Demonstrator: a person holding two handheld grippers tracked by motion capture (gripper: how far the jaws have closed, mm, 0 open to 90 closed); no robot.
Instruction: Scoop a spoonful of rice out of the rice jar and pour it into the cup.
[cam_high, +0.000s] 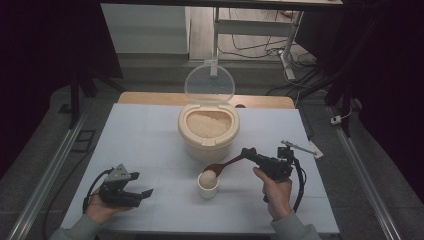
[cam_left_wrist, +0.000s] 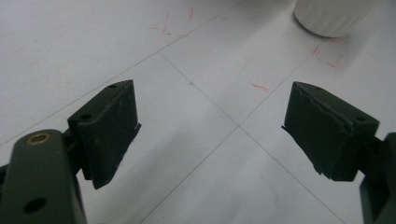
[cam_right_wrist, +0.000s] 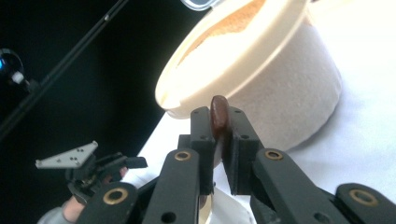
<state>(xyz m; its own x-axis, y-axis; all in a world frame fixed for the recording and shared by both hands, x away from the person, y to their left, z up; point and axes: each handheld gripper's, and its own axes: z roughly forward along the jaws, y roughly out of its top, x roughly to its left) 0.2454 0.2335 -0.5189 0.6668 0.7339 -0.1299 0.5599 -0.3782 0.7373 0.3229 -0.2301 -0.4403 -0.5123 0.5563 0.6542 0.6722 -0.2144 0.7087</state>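
A cream rice bin (cam_high: 208, 132) with its clear lid (cam_high: 209, 82) flipped up stands mid-table, full of rice. In front of it a small white cup (cam_high: 207, 188) stands on the table. My right gripper (cam_high: 248, 153) is shut on the handle of a brown wooden spoon (cam_high: 225, 164), whose bowl, heaped with rice, hovers over the cup. The right gripper view has the spoon handle (cam_right_wrist: 218, 115) pinched between the pads, with the bin (cam_right_wrist: 280, 88) behind. My left gripper (cam_high: 143, 196) rests open at the front left, nothing between its fingers (cam_left_wrist: 112, 126); the cup (cam_left_wrist: 329, 16) shows at its view's top.
The white table (cam_high: 145, 145) has faint grid lines and red marks. A small grey tool (cam_high: 300, 147) lies near its right edge. Desk legs and cables stand on the floor beyond the far edge.
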